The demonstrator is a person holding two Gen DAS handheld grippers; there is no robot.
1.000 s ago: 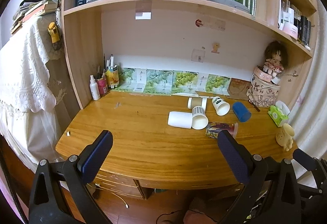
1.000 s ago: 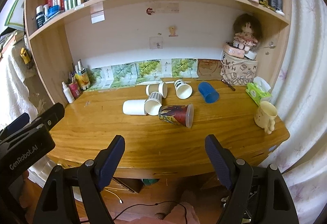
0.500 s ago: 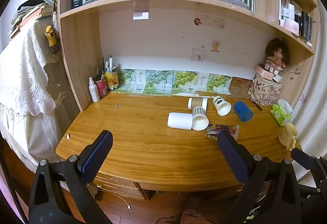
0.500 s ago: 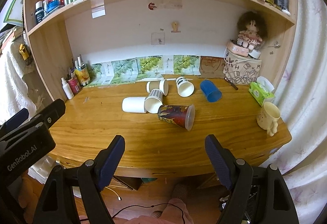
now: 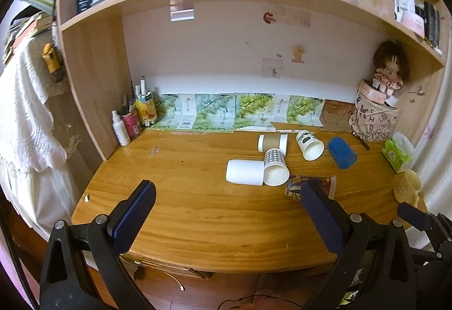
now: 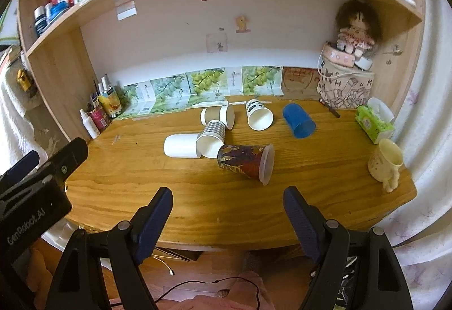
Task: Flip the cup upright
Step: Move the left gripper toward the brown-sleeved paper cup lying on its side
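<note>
Several cups lie on their sides on the wooden desk (image 6: 197,197). A patterned red cup (image 6: 245,163) lies nearest, mouth to the right. Behind it lie a white cup (image 6: 180,145), a checked cup (image 6: 212,137), a brown cup (image 6: 217,117), a white printed cup (image 6: 258,115) and a blue cup (image 6: 299,120). My right gripper (image 6: 227,211) is open and empty, short of the desk's front edge, below the patterned cup. My left gripper (image 5: 226,205) is open and empty over the desk's front. The white cup (image 5: 245,172) lies ahead of it; the patterned cup (image 5: 299,182) is partly hidden behind its right finger.
A cream mug (image 6: 387,163) stands upright at the desk's right edge, next to a green tissue pack (image 6: 373,123). A doll on a printed bag (image 6: 344,84) stands at the back right. Bottles and pen tins (image 6: 99,112) stand at the back left. Shelves of books hang above.
Both grippers have moved forward and closer to the desk, so the cups appear larger and nearer. Both stay open. No cup has moved.
</note>
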